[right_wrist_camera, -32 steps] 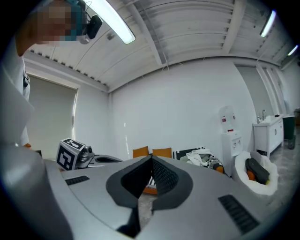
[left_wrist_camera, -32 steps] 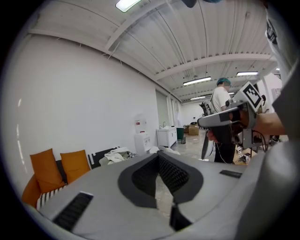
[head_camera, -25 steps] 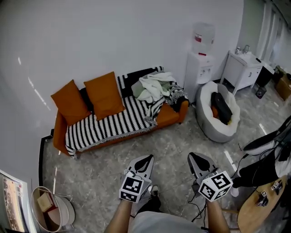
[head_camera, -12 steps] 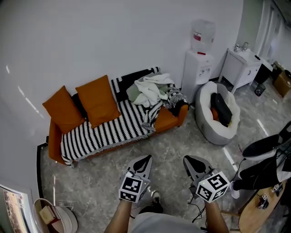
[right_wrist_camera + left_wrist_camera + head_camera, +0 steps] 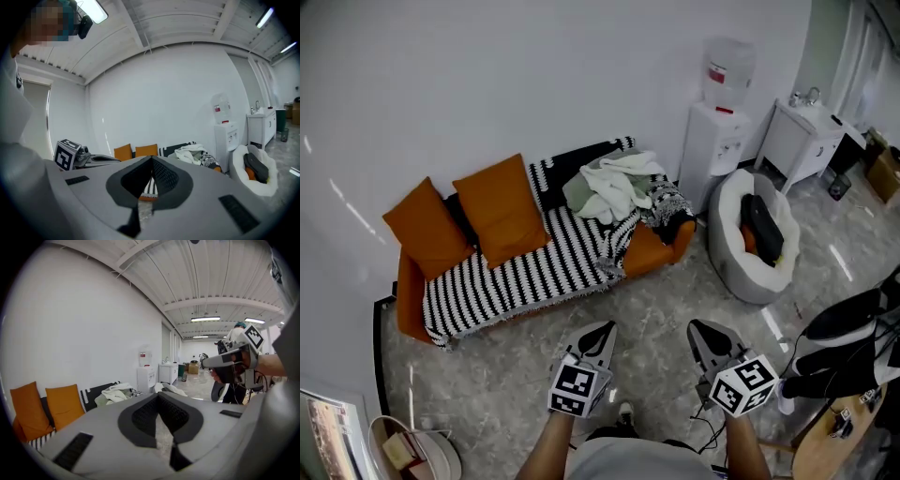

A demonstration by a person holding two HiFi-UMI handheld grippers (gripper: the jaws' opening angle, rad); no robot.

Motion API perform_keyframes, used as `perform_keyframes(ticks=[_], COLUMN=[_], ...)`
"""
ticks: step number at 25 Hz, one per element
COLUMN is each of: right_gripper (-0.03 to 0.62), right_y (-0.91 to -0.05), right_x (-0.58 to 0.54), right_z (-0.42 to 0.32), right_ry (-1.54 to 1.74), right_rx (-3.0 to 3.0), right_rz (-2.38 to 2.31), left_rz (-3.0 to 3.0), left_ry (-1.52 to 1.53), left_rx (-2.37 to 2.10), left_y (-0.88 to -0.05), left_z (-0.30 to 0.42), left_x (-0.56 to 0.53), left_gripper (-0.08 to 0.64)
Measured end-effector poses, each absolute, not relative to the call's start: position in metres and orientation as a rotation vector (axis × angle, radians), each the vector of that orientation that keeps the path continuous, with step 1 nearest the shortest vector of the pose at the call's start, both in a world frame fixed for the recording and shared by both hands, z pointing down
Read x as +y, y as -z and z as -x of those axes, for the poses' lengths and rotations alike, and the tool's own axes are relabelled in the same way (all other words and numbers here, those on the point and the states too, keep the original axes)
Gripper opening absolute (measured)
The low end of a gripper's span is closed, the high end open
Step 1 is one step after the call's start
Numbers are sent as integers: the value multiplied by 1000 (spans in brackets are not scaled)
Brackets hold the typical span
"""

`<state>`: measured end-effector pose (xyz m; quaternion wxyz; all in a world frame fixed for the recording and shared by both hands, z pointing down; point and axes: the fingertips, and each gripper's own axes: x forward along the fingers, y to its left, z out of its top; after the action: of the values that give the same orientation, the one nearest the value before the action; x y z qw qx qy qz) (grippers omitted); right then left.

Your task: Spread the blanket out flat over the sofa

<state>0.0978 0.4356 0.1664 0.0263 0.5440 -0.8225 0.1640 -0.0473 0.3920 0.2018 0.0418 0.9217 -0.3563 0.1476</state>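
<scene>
We see the blanket on the sofa, which stands against the white wall. The blanket is striped black and white. Most of it lies flat over the seat and hangs down the front, where its lower edge shows a pale fringe just above the floor. A part with a black border climbs the backrest behind the seat. At its right end, near the sofa's right arm, the blanket is bunched into folds, and there the orange seat shows bare. A crumpled pale cloth sits in a heap on the blanket's right part, against the backrest. Two orange cushions lean on the backrest at the left and cover that end of the blanket.

Our left tool and right tool are held side by side over the floor, well apart from the sofa, and both point toward it. Each tool is clenched, its tips together, with nothing between them. In both gripper views only floor and the far sofa show past the pads. Neither tool touches the blanket.
</scene>
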Motion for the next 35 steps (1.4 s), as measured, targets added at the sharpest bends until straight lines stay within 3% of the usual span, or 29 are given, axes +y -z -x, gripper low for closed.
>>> perform_keyframes(ticks=[20,35], right_gripper=[-5,-5], right_y=[-180,-211], right_x=[325,127], right_z=[-89,-105], right_ry=[-521,-571], right_rx=[-2524,-2599], right_rz=[-1648,-1361], left_rz=[-2766,-2638], left_ry=[-472,-571], left_rx=[-1139,-1253], left_y=[-211,-242], left_z=[57,26], left_x=[285,115], left_gripper=[25,25])
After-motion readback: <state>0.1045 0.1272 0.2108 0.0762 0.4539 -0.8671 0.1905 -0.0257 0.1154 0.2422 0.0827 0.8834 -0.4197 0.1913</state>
